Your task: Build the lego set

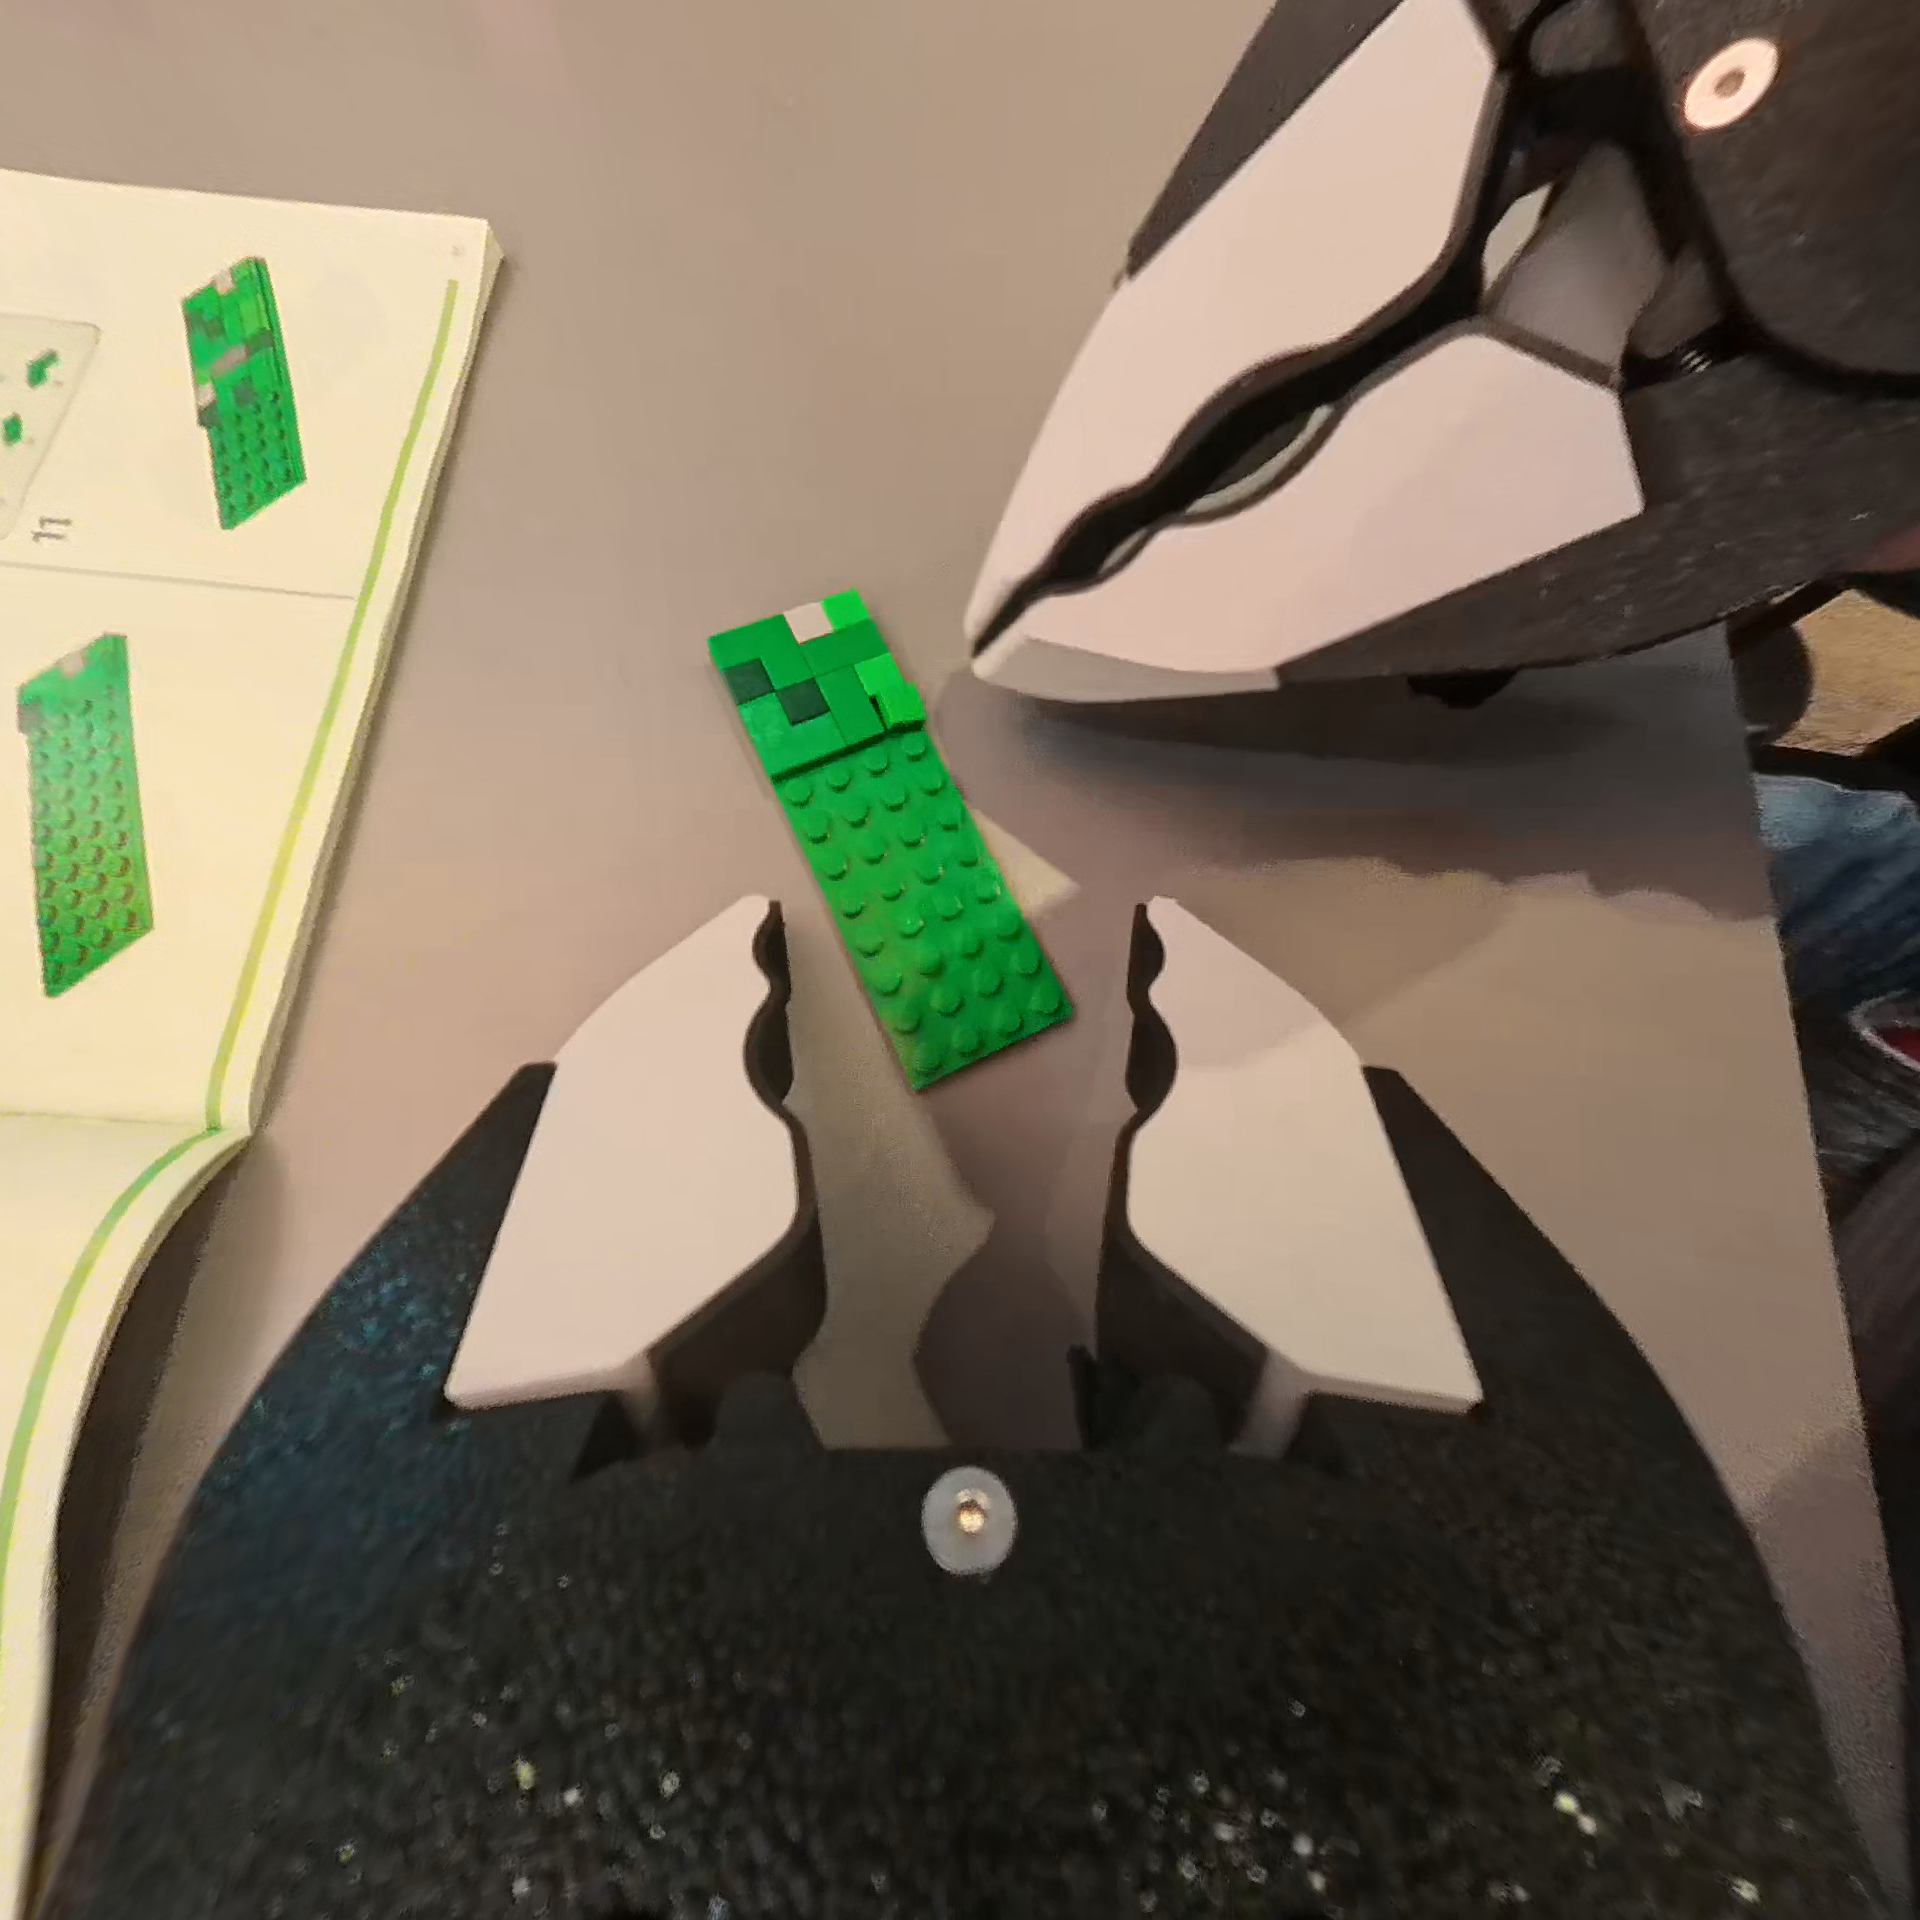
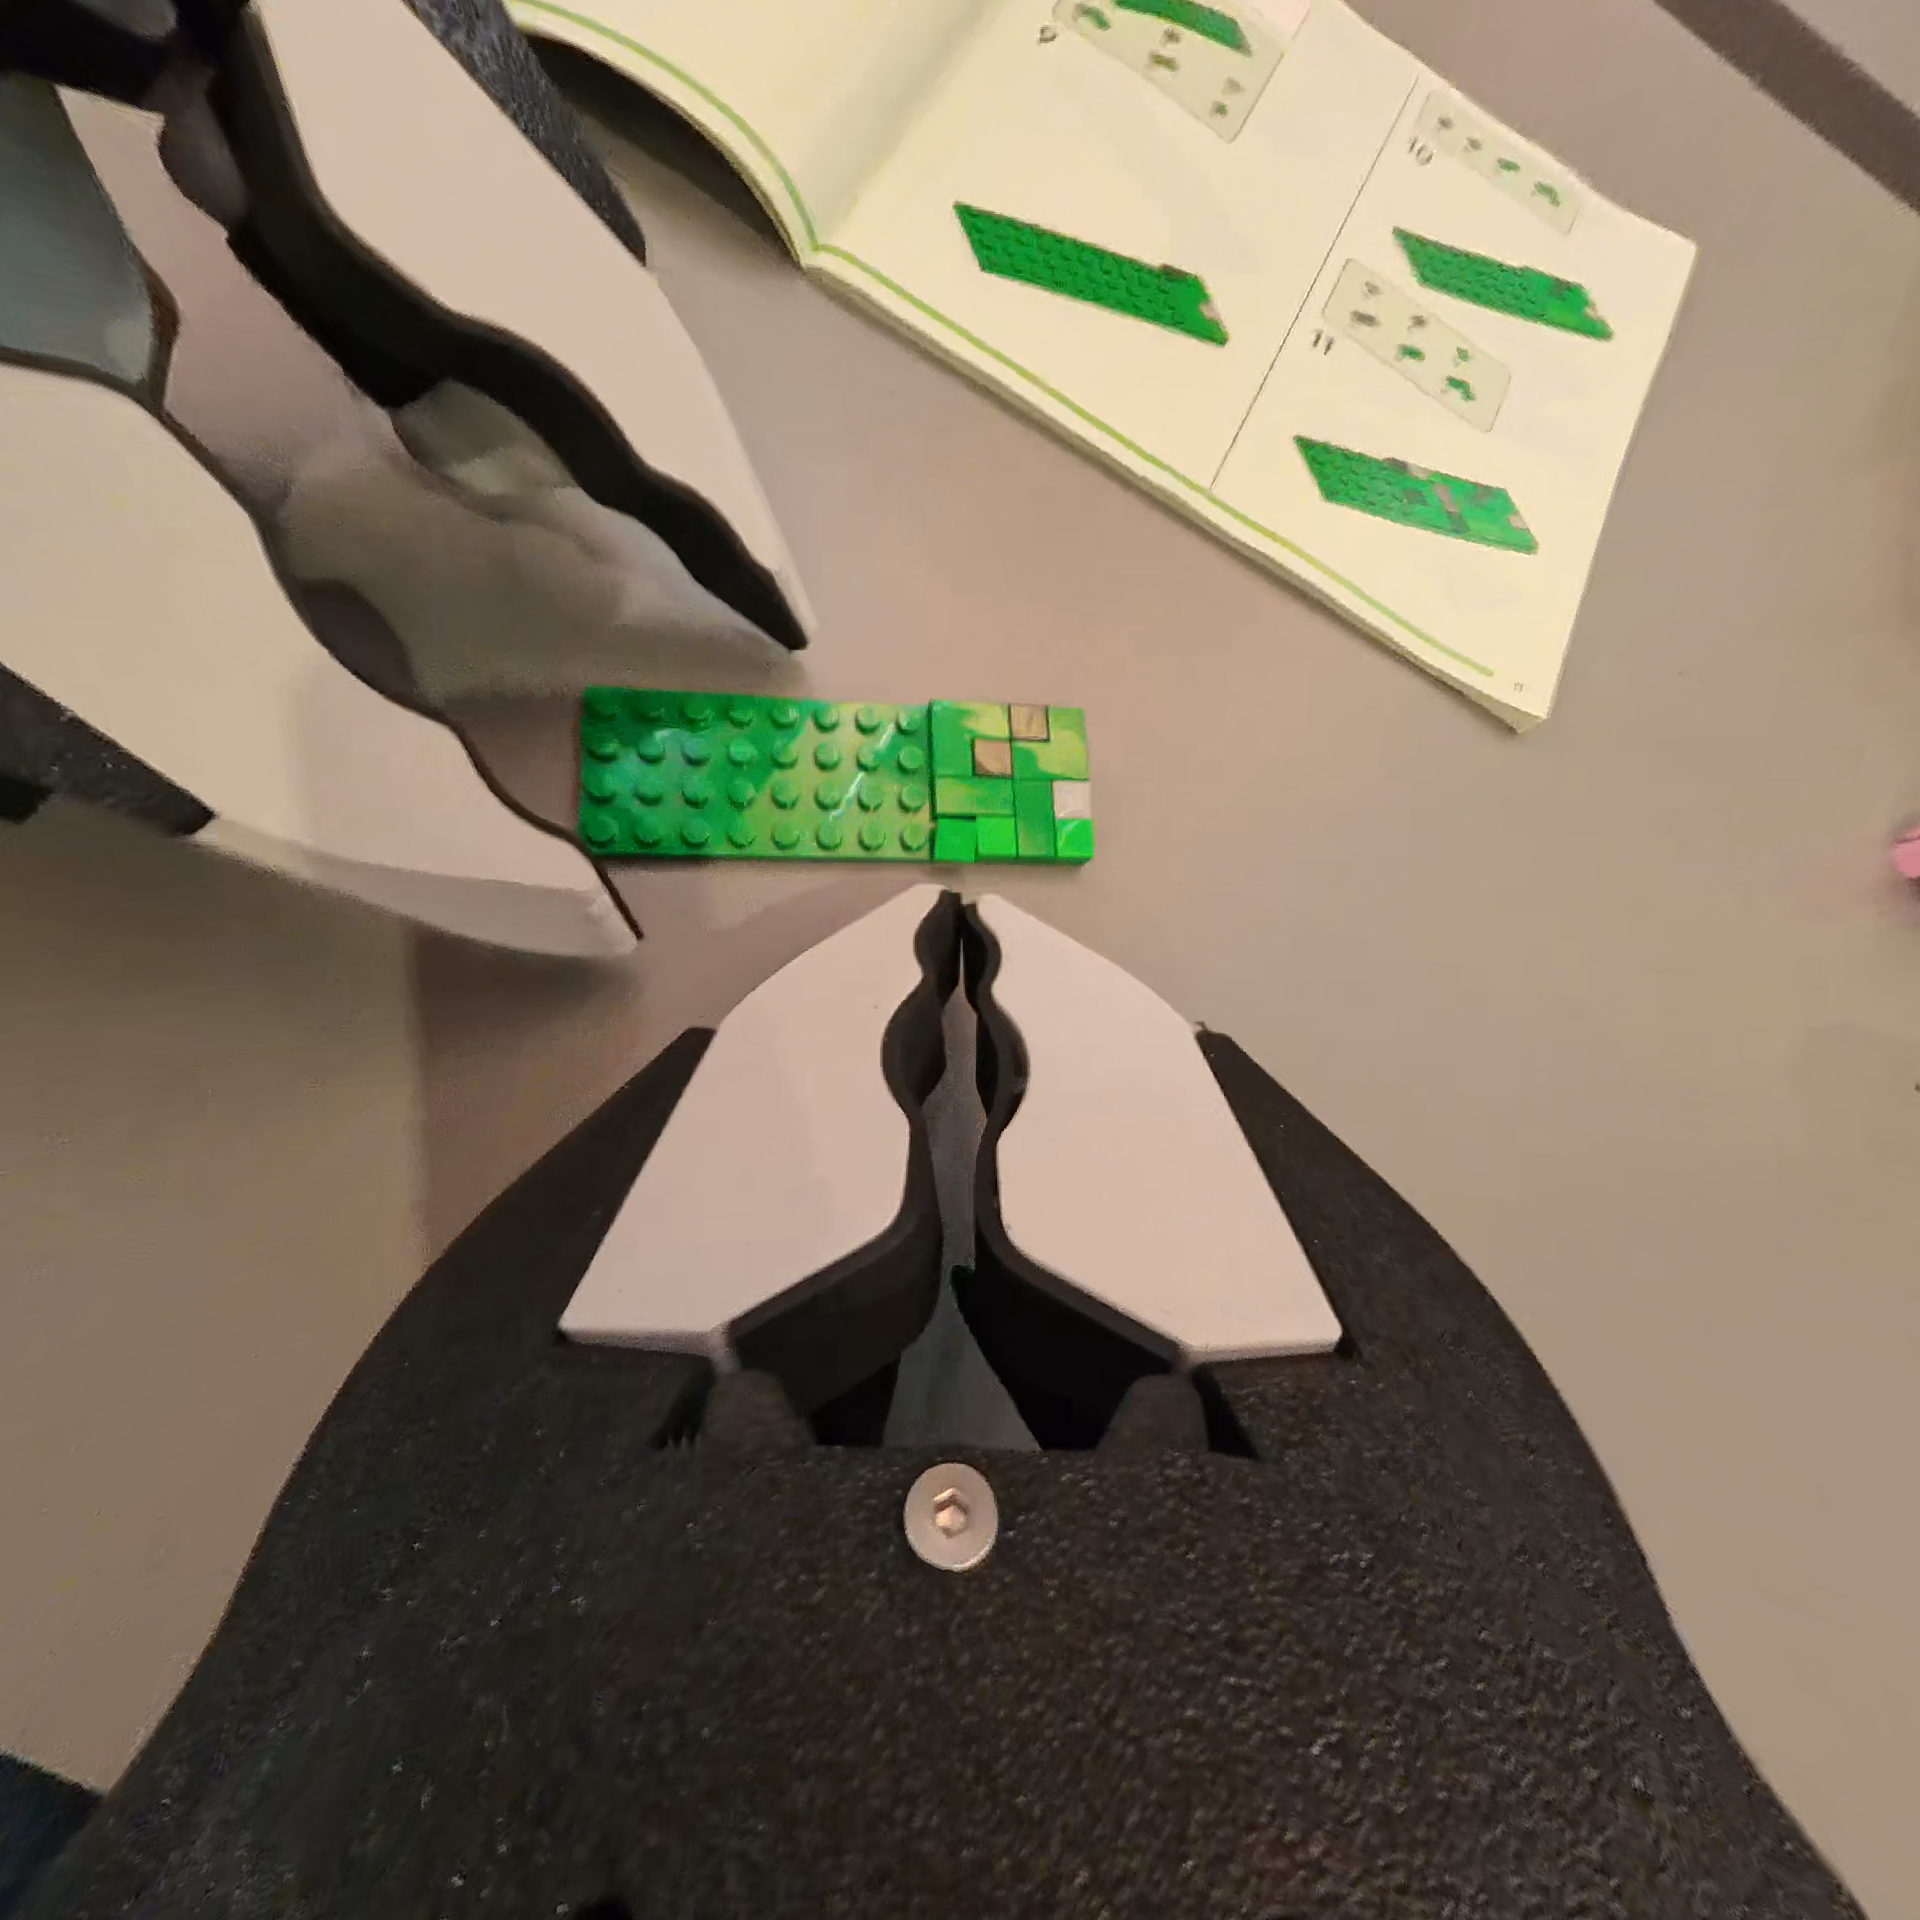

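Note:
A long green studded plate (image 1: 914, 883) lies flat on the grey table, with smooth green, dark green and grey tiles (image 1: 821, 686) covering its far end. My left gripper (image 1: 958, 914) is open, its fingertips on either side of the plate's near end, just above it. My right gripper (image 1: 977, 649) is shut and empty, its tip just right of the tiled end. In the right wrist view the plate (image 2: 758, 779) lies crosswise, the tiles (image 2: 1013, 779) on its right end. The right gripper (image 2: 951, 899) points at the tiled end's near edge, and the left gripper (image 2: 712, 779) comes in from the left.
An open instruction booklet (image 1: 208, 623) lies on the table left of the plate; it also shows in the right wrist view (image 2: 1299, 312), beyond the plate. The table edge (image 1: 1766, 935) runs along the right. A small pink thing (image 2: 1907, 857) sits at the far right. Some 5 cm of space lies between my two pairs of fingers. My right gripper's tips are some 25 cm from the small pink thing (image 2: 1907, 857).

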{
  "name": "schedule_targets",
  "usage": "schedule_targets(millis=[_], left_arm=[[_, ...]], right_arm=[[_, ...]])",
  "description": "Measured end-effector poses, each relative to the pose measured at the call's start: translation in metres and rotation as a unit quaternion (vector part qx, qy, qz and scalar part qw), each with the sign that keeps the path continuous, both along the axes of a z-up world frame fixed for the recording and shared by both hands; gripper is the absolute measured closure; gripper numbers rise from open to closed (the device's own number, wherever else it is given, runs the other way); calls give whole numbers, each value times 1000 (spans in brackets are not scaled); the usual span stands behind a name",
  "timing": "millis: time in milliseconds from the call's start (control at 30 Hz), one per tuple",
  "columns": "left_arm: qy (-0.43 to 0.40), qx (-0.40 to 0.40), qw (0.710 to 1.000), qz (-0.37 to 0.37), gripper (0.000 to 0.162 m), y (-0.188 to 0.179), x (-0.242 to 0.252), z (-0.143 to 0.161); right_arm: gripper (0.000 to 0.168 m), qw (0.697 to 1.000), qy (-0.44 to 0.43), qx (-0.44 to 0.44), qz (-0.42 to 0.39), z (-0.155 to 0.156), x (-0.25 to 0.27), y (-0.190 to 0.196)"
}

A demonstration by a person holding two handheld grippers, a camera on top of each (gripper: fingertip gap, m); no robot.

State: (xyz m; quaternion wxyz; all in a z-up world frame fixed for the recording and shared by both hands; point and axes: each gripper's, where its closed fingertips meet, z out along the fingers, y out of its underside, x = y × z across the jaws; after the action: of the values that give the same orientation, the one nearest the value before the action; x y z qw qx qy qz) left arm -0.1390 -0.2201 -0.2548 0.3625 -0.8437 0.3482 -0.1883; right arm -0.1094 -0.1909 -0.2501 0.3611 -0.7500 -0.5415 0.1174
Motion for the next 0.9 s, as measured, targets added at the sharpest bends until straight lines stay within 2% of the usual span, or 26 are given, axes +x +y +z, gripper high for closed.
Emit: schedule_targets(millis=[200,900], left_arm=[[18,7,1000,3,111,8,7,-3],[14,0,1000,0,114,11,6,-5]], right_arm=[[168,999,26,-26,0,-4,-4,2],[168,1000,21,-19,0,-5,-8,10]])
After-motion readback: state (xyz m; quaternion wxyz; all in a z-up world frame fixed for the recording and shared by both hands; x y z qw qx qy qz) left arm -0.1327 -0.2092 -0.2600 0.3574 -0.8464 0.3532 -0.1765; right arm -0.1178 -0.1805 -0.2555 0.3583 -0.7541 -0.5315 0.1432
